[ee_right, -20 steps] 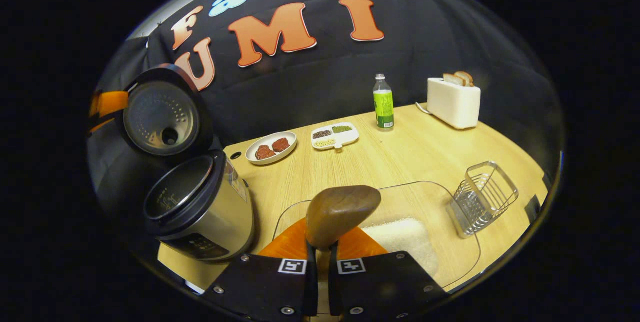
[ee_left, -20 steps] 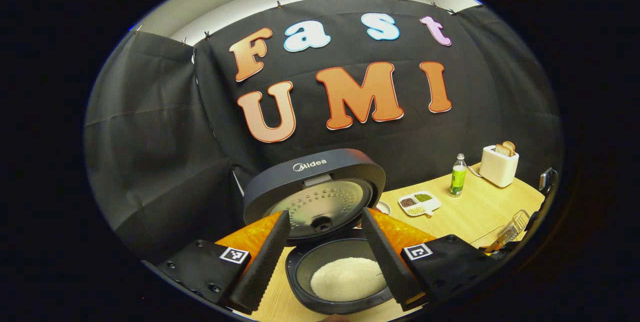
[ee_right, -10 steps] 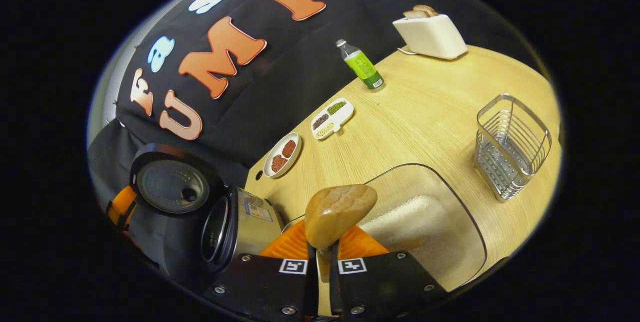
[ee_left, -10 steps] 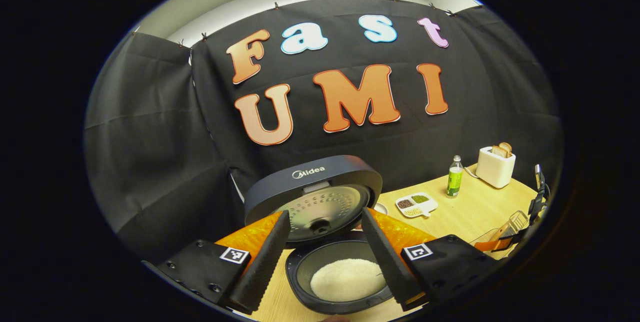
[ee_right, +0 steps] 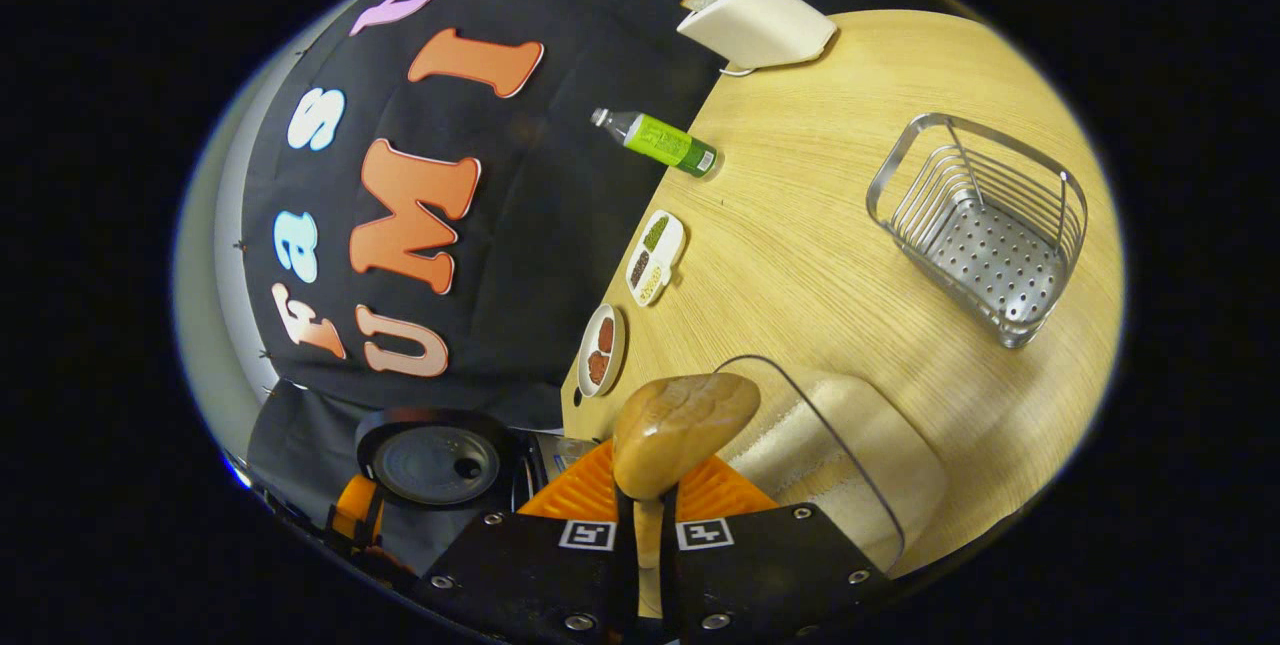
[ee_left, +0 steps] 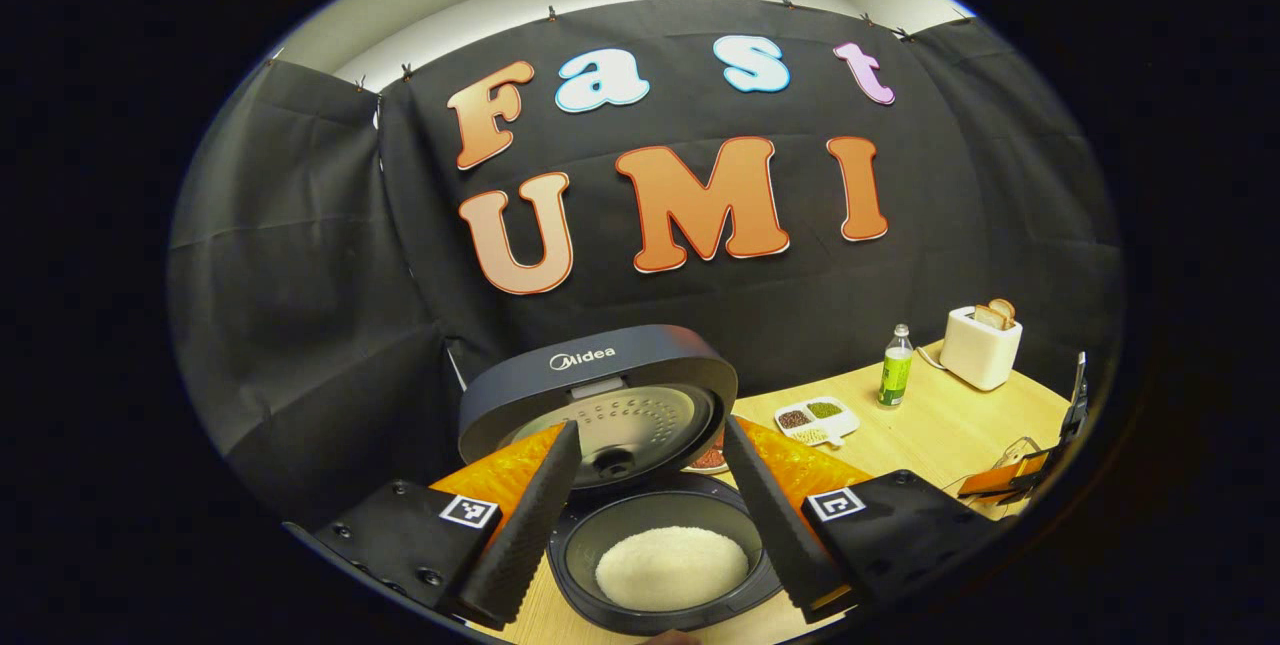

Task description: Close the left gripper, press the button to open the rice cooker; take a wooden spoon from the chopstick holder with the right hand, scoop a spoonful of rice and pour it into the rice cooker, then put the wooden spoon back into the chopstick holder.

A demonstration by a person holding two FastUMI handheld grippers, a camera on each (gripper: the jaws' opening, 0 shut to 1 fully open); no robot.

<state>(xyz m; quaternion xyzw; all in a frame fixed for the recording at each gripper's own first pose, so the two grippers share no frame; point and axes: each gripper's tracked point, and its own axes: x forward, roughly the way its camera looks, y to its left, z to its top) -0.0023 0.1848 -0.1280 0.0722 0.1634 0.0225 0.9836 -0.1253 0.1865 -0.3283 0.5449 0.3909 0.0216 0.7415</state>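
Observation:
The rice cooker (ee_left: 600, 395) stands with its lid up, and white rice (ee_left: 670, 565) lies in its dark inner pot. My left gripper (ee_left: 650, 525) hovers over the pot, open, with nothing between its fingers. My right gripper (ee_right: 648, 525) is shut on the handle of the wooden spoon (ee_right: 680, 430), rolled hard to one side, over a clear container of rice (ee_right: 840, 445). No rice shows on the spoon's bowl. The wire chopstick holder (ee_right: 985, 225) stands beyond it on the table. The open cooker (ee_right: 440, 455) is at the lower left in the right gripper view.
On the wooden table (ee_right: 800, 225) stand a green bottle (ee_right: 655, 140), a white toaster (ee_right: 755, 20) with bread, a divided dish of beans (ee_right: 655, 255) and a plate of red pieces (ee_right: 603, 350). The black cloth wall runs behind the cooker.
My right gripper has rolled steadily sideways with the spoon, staying over the rice container. My left gripper stayed open and shifted slightly, the cooker sliding left in its view.

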